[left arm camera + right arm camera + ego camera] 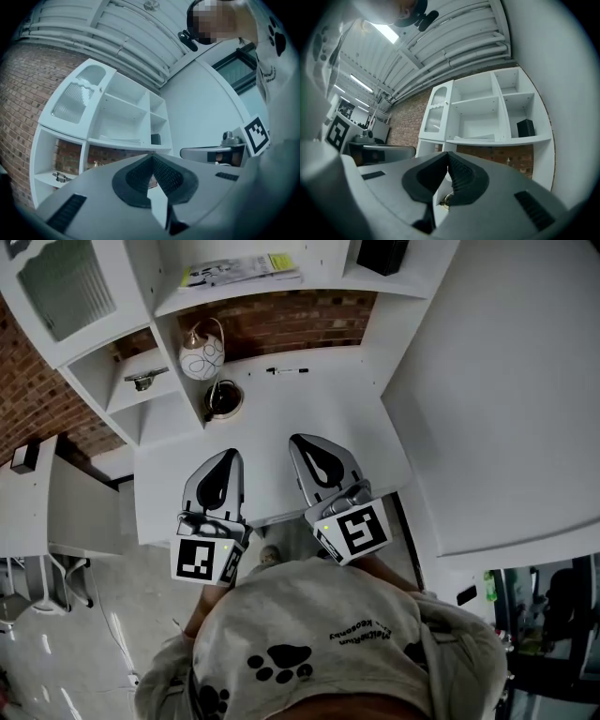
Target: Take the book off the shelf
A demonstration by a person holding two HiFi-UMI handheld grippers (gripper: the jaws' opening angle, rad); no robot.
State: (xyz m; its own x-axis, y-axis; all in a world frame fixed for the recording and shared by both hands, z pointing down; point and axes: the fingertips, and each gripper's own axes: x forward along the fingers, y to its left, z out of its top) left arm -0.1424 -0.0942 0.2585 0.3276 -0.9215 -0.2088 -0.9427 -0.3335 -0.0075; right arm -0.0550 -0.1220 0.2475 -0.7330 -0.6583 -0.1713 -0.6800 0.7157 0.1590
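Jaws together, nothing held.
My left gripper (229, 456) and right gripper (300, 441) hover over the desk (309, 399); the book (241, 271) lies flat on the shelf (323, 279), well apart from both.

The person is wearing a pale grey sweatshirt (356, 606) with black paw prints (279, 662); the left hand-held gripper (228, 456) and right hand-held gripper (298, 440) are showing grey shells and black-and-white marker cubes (202, 559).
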